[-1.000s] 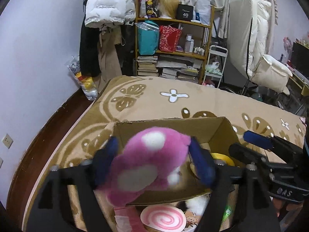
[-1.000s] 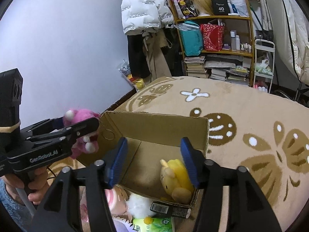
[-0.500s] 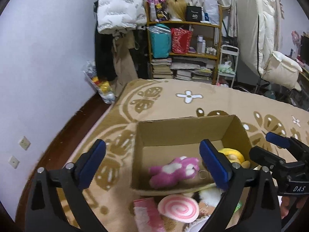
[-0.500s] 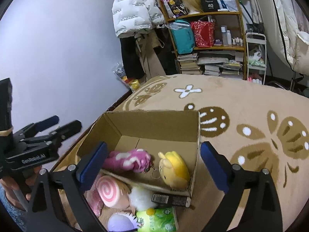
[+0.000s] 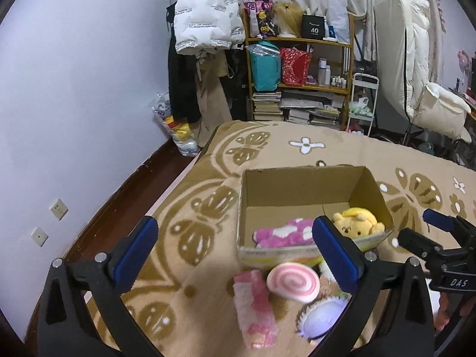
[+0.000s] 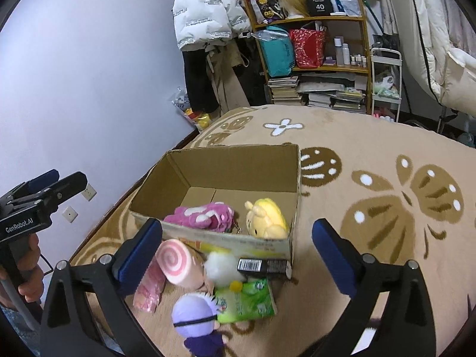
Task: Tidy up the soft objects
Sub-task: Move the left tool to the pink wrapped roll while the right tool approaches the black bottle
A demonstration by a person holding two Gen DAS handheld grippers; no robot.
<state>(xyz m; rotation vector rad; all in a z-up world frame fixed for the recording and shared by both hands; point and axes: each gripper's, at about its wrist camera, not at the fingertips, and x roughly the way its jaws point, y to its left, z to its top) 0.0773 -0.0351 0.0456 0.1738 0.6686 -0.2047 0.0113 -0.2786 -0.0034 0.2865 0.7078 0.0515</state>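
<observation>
Lying lengthwise across cardboard box [image 6: 293, 196] floor, pink plush [image 6: 205, 212]; both tongs released, empty

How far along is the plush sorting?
Done: pink plush and yellow plush lie in the cardboard box. In hand: nothing; both tongs are open and empty. Left: swirl cushion, purple plush and pink fuzzy piece in front of the box.

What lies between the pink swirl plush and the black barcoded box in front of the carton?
In the right wrist view, a fluffy white plush sits between the pink swirl plush and the black barcoded box, against the carton.
</observation>
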